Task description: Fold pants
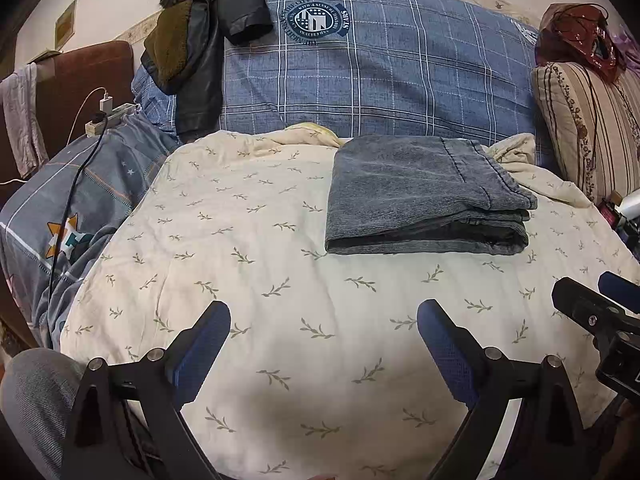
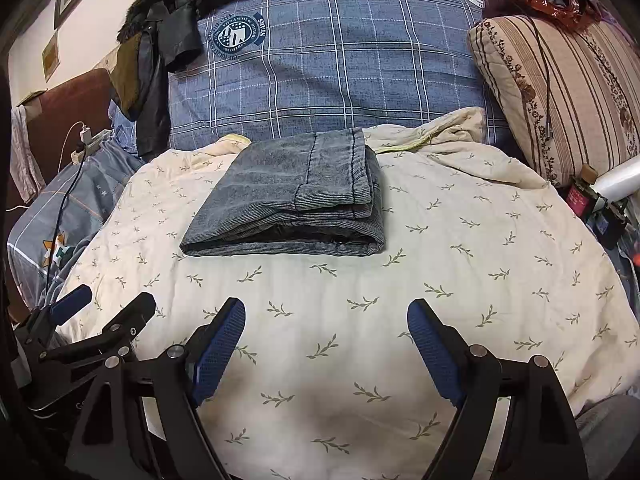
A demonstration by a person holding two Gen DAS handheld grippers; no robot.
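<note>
Grey-blue denim pants (image 1: 424, 196) lie folded into a compact rectangular stack on a cream quilt with a leaf print (image 1: 260, 272); they also show in the right wrist view (image 2: 292, 200). My left gripper (image 1: 324, 320) is open and empty, hovering over the quilt in front of the pants. My right gripper (image 2: 326, 318) is open and empty, also short of the pants. The right gripper shows at the right edge of the left wrist view (image 1: 600, 312); the left gripper shows at the lower left of the right wrist view (image 2: 92, 312).
A blue plaid pillow (image 1: 380, 64) stands behind the pants, with a dark jacket (image 1: 196, 64) draped over its left side. A striped floral cushion (image 1: 592, 128) is at the right. A power strip with charger and cable (image 1: 108, 114) lies at the left.
</note>
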